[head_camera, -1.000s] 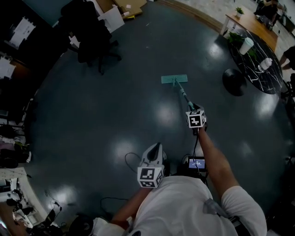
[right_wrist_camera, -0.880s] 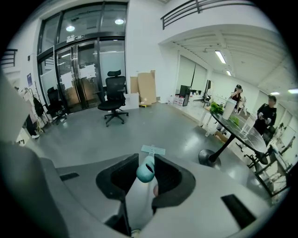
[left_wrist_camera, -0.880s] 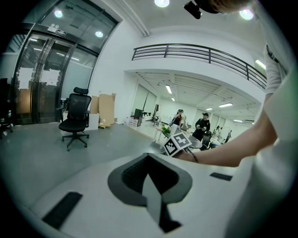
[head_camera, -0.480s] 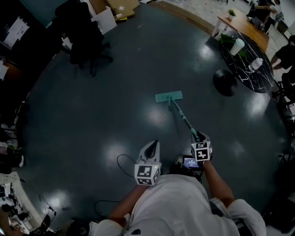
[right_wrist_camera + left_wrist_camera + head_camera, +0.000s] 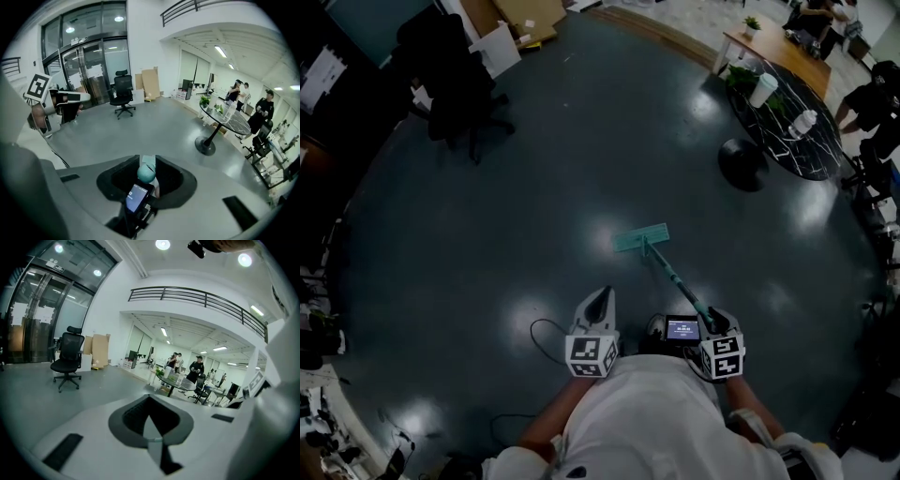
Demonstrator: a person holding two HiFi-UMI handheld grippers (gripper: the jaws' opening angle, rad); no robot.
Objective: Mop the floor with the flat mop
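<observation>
Person w/ two handheld grippers on a dark, glossy floor (image 5: 487,234). R gripper (image 5: 713,323), lower right of centre in the head view, is clamped on the teal handle (image 5: 675,277) of the flat mop (image 5: 641,238). The mop's head lies flat on the floor at centre frame, w/ the handle slanting back to lower right. L gripper (image 5: 601,294), lower centre, has jaws together w/ nothing btwn them, clear of the mop. Round table (image 5: 787,122) upper right, office chair (image 5: 455,80) upper left.
</observation>
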